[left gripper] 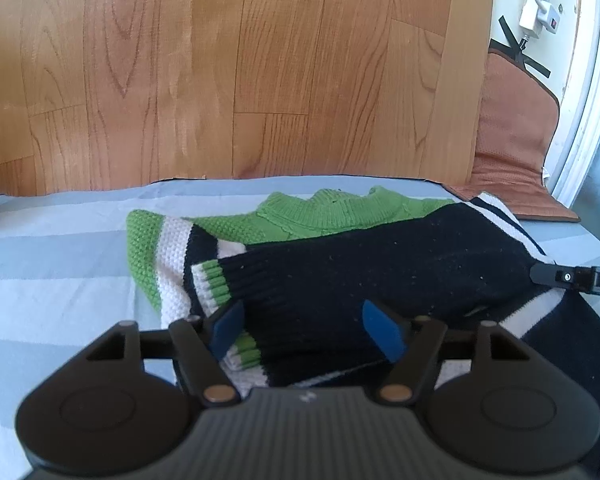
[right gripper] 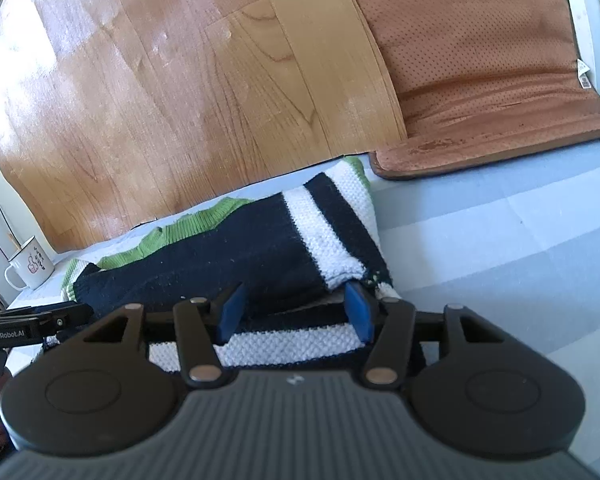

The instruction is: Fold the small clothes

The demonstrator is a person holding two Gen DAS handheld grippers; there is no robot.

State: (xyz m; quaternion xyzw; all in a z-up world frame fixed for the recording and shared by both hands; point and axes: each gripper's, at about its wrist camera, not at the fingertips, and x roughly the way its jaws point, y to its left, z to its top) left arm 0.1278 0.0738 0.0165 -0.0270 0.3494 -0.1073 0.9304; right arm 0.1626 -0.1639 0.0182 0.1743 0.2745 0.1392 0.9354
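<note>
While I held both tools low over the bed, a white mug (right gripper: 31, 266) stood at its far left edge, wood-grain flooring (left gripper: 220, 80) ran behind, and a brown mat (right gripper: 480, 60) lay at right. The pale grey-striped sheet (left gripper: 60, 248) carried the knitted sweater (left gripper: 360, 264), folded, navy sleeve across green. I saw the left gripper (left gripper: 306, 330) and the right gripper (right gripper: 294, 314) spread apart, clamping nothing.
</note>
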